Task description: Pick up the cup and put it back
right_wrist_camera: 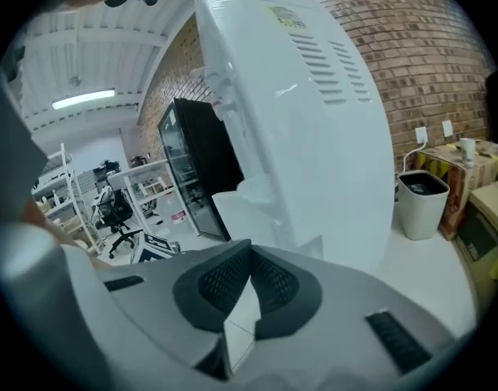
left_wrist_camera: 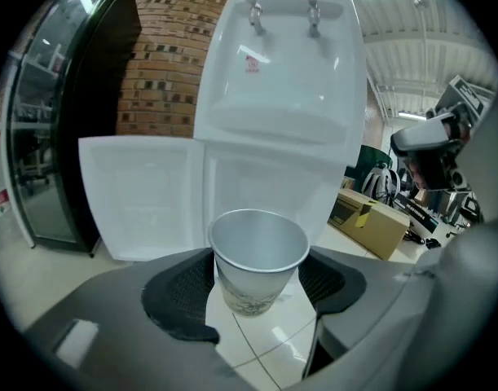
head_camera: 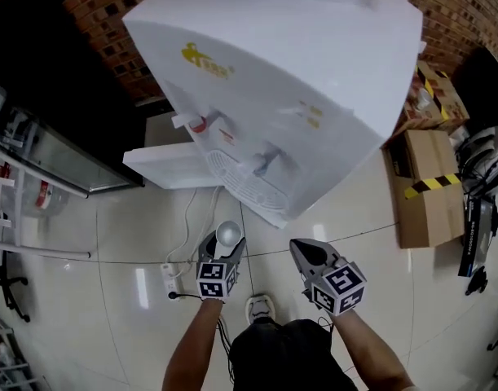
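A paper cup (left_wrist_camera: 258, 259) with a silvery inside stands upright between the pads of my left gripper (left_wrist_camera: 257, 279), which press on its sides. In the head view the cup (head_camera: 228, 233) shows as a pale round rim at the tip of the left gripper (head_camera: 222, 249), held above the tiled floor. It is a short way in front of the white water dispenser (head_camera: 289, 96). The dispenser's two taps (left_wrist_camera: 283, 10) are higher up and farther off. My right gripper (head_camera: 307, 252) hangs beside the left one, shut with nothing in it; its pads (right_wrist_camera: 232, 279) meet at the tips.
The dispenser's lower cabinet door (head_camera: 163, 169) stands open to the left. Beside it is a black glass-door cabinet (head_camera: 53, 96). A power strip (head_camera: 170, 279) with a cable lies on the floor. Cardboard boxes (head_camera: 428, 186) stand at the right, and a waste bin (right_wrist_camera: 420, 202) is by the brick wall.
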A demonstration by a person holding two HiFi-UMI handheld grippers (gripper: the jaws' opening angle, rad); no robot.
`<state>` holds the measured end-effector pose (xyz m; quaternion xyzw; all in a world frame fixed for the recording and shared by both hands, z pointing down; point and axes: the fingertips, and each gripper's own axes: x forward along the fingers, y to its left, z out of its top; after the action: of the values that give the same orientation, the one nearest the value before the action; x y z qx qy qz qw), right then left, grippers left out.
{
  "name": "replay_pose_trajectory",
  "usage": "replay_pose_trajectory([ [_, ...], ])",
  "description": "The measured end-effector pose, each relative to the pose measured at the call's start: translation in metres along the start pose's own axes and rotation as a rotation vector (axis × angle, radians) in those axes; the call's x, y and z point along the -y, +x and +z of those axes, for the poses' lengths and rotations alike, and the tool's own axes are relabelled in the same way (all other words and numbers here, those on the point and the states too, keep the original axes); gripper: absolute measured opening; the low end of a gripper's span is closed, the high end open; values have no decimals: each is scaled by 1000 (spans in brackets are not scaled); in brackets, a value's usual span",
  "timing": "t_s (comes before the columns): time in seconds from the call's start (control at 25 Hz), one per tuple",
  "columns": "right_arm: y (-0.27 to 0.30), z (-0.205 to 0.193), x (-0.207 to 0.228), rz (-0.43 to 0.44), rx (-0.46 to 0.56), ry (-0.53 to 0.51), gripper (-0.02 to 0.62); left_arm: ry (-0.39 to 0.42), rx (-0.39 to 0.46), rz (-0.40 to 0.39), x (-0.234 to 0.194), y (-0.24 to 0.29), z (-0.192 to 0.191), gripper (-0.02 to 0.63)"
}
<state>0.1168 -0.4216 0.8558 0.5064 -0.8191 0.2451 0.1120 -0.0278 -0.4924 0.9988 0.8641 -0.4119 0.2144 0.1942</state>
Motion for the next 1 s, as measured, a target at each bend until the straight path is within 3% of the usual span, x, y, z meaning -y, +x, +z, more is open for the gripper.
replay_pose_trajectory([
  [0.24,-53,80,-68,30,-46,2,9,-61,16,73,18,-139,82,331],
  [0.56,-174,185,-151,87,-79,-41,9,-127,91,195,66,-331,215,331],
  [0.76,-238,199,-177,98,-111,-43,9,-187,139,303,79,-441,255,331],
  [1.0,-292,199,-197,91,-124,-34,9,-226,170,370,95,-527,266,331],
])
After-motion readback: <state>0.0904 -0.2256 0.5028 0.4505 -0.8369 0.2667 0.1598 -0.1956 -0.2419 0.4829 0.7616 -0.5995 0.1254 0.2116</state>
